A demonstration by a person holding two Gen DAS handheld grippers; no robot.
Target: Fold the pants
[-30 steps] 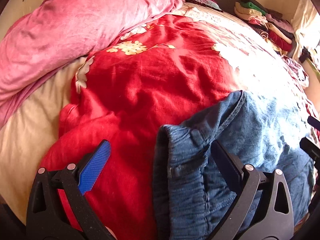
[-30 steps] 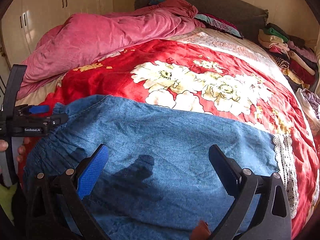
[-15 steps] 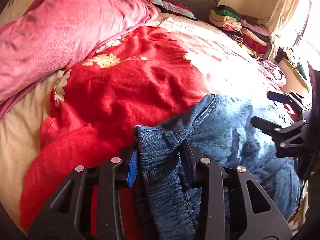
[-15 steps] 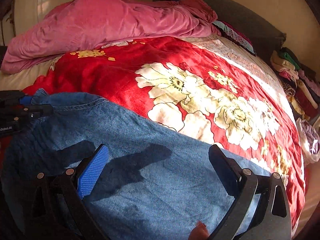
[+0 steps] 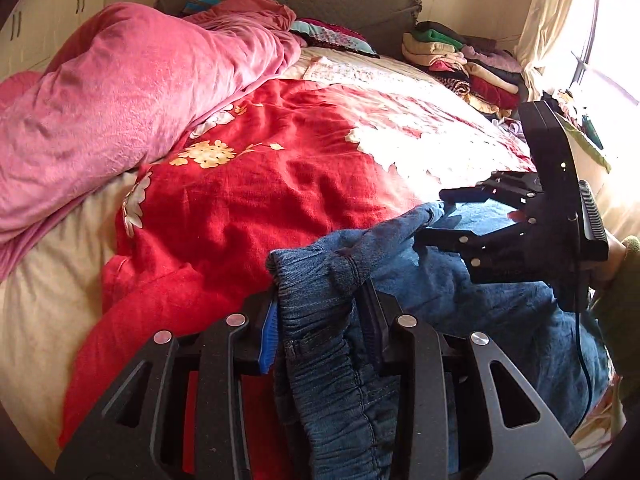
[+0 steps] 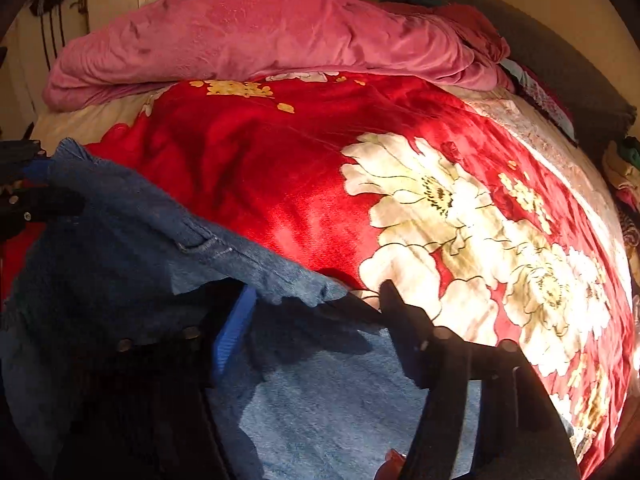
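Note:
Blue denim pants [image 5: 480, 312] lie on a red flowered blanket [image 5: 260, 184] on the bed. My left gripper [image 5: 320, 316] is shut on the gathered waistband corner of the pants and holds it lifted. My right gripper [image 6: 316, 304] is open, its fingers standing either side of the pants' upper edge [image 6: 248, 264]; it also shows in the left wrist view [image 5: 432, 216] at that edge. The pants fill the lower left of the right wrist view [image 6: 328, 392], partly in shadow.
A bunched pink duvet [image 5: 120, 96] lies along the bed's left side. Stacked folded clothes [image 5: 460, 64] sit by the dark headboard [image 5: 320, 0] at the back right. A window and curtain [image 5: 560, 40] are at the right.
My left gripper closed on the waistband and lifted it. My right gripper moved forward to the pants' upper edge and its fingers narrowed around it.

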